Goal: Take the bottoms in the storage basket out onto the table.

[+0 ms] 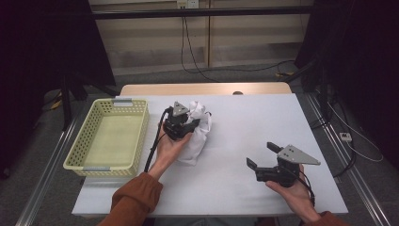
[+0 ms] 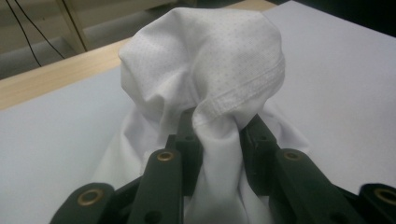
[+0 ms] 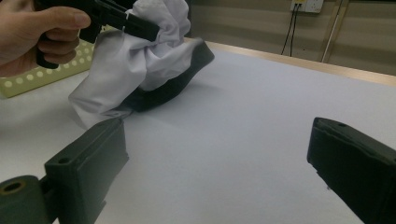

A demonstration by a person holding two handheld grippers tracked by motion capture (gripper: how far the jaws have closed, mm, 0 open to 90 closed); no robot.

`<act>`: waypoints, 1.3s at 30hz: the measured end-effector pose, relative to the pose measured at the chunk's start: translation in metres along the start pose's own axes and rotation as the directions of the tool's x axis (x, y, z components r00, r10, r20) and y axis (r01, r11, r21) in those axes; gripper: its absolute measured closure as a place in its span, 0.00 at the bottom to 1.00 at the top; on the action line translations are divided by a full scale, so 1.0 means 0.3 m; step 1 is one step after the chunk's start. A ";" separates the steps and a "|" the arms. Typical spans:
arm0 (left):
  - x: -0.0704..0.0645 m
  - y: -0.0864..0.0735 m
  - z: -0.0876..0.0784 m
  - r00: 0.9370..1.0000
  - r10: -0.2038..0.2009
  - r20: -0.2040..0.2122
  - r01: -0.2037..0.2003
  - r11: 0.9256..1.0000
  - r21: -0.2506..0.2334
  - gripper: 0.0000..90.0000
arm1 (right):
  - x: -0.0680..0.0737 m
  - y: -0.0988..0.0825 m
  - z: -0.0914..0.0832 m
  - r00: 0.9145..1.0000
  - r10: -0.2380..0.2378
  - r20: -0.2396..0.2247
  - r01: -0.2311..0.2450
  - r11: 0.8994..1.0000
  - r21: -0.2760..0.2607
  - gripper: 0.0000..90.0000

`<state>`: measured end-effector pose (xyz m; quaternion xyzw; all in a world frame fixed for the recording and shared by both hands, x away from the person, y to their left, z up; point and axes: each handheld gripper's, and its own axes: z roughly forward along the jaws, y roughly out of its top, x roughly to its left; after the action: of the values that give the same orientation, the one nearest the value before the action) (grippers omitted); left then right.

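Clamped on a fold of white cloth (image 2: 205, 88), the left gripper (image 1: 181, 123) holds the bundle bunched up above its jaws, with the hem draped over the pinch and the loose end trailing down onto the white table (image 1: 244, 122). In the right gripper view a dark edge shows under the cloth; what it is I cannot tell. Just to the far side of the left hand (image 1: 169, 147) sits a yellow basket (image 1: 89, 155), so dropping the cloth in there looks like the likely step. To do it well, lift until the trailing end clears the rim before swinging over. Well apart, the right gripper (image 1: 263, 155) rests with jaws spread wide, holding nothing.
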<state>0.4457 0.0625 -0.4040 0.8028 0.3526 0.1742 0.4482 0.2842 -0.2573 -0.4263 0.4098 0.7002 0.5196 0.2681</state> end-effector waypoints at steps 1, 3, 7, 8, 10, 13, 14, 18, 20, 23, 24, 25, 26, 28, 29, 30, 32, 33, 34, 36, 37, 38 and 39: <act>0.001 -0.003 0.005 1.000 -0.002 0.000 0.002 1.000 0.009 0.80 | 0.000 0.000 0.000 1.000 0.000 0.000 0.000 1.000 0.000 0.05; 0.003 -0.012 0.015 1.000 -0.010 0.005 0.010 1.000 0.019 0.80 | 0.000 0.000 0.000 1.000 0.001 -0.001 -0.001 1.000 0.000 0.05; 0.005 -0.025 0.031 1.000 0.011 0.003 -0.011 0.999 0.053 0.80 | 0.000 0.000 0.000 1.000 0.000 -0.002 0.000 1.000 -0.001 0.05; 0.002 -0.029 0.037 1.000 0.009 0.010 -0.009 0.998 0.056 0.80 | 0.000 0.000 0.000 1.000 0.001 0.000 -0.001 1.000 -0.001 0.05; 0.000 -0.034 0.047 1.000 0.019 0.007 -0.020 0.998 0.067 0.79 | 0.000 0.000 0.000 1.000 -0.001 0.001 0.001 1.000 0.000 0.05; -0.003 -0.041 0.060 0.999 0.041 0.006 -0.041 0.995 0.096 0.78 | 0.000 0.000 -0.001 1.000 0.001 -0.001 -0.001 1.000 -0.001 0.05; -0.005 -0.044 0.065 0.999 0.053 0.007 -0.054 0.993 0.105 0.78 | -0.001 0.000 0.000 1.000 0.000 -0.001 0.000 1.000 -0.001 0.05; -0.008 -0.058 0.083 0.998 0.066 0.011 -0.067 0.989 0.131 0.76 | -0.001 0.000 0.000 1.000 -0.002 -0.002 0.002 1.000 0.000 0.05; -0.005 -0.067 0.091 0.998 0.066 0.011 -0.067 0.988 0.141 0.76 | -0.002 0.000 -0.002 1.000 0.000 -0.001 0.000 1.000 0.001 0.05; -0.001 -0.075 0.097 0.998 0.064 0.015 -0.066 0.987 0.150 0.75 | -0.003 0.000 -0.003 1.000 -0.001 0.000 0.001 1.000 0.001 0.05; 0.000 -0.077 0.101 0.998 0.067 0.016 -0.069 0.986 0.150 0.75 | -0.002 -0.001 -0.002 1.000 -0.002 -0.001 0.002 1.000 0.001 0.05; 0.002 -0.078 0.104 0.998 0.066 0.025 -0.069 0.985 0.158 0.74 | -0.002 -0.001 -0.002 1.000 -0.002 -0.001 0.002 1.000 0.001 0.05; 0.003 -0.082 0.109 0.998 0.061 0.030 -0.065 0.985 0.160 0.71 | -0.002 -0.001 -0.002 1.000 -0.003 -0.002 0.003 1.000 0.001 0.05; 0.003 -0.090 0.116 0.997 0.071 0.023 -0.074 0.983 0.168 0.69 | -0.002 -0.001 -0.002 1.000 -0.002 -0.001 0.002 1.000 0.001 0.05; 0.004 -0.091 0.120 0.997 0.075 0.024 -0.078 0.981 0.177 0.69 | -0.002 -0.001 -0.001 1.000 -0.003 0.000 0.003 1.000 0.002 0.05; 0.006 -0.093 0.125 0.996 0.079 0.030 -0.083 0.981 0.176 0.68 | -0.001 -0.001 0.000 1.000 -0.003 -0.002 0.003 1.000 0.002 0.05; 0.008 -0.096 0.127 0.996 0.082 0.033 -0.087 0.981 0.175 0.66 | -0.001 -0.002 0.000 1.000 -0.003 -0.001 0.003 1.000 0.003 0.05; 0.009 -0.096 0.128 0.996 0.081 0.035 -0.086 0.981 0.175 0.65 | -0.002 -0.002 -0.001 1.000 -0.002 -0.001 0.002 1.000 0.003 0.05; 0.009 -0.096 0.129 0.997 0.074 0.037 -0.079 0.981 0.175 0.65 | -0.003 -0.003 -0.002 1.000 0.001 0.000 -0.001 1.000 0.002 0.05; 0.011 -0.096 0.131 0.997 0.058 0.045 -0.065 0.983 0.173 0.61 | -0.005 -0.003 -0.004 1.000 0.004 0.000 -0.004 1.000 0.000 0.05; 0.009 -0.096 0.131 0.997 0.066 0.041 -0.072 0.983 0.172 0.60 | -0.007 -0.004 -0.004 1.000 0.002 -0.001 -0.002 1.000 0.001 0.05; 0.005 -0.097 0.132 0.996 0.081 0.038 -0.087 0.982 0.169 0.60 | -0.007 -0.004 -0.004 1.000 0.001 -0.001 -0.001 1.000 0.000 0.05; 0.000 -0.096 0.131 0.996 0.089 0.031 -0.093 0.981 0.170 0.58 | -0.005 -0.003 -0.005 1.000 0.002 -0.003 -0.002 1.000 0.001 0.05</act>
<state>0.4574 0.0492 -0.4495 0.8557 0.3238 0.1542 0.3730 0.2837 -0.2596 -0.4269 0.4100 0.7002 0.5202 0.2665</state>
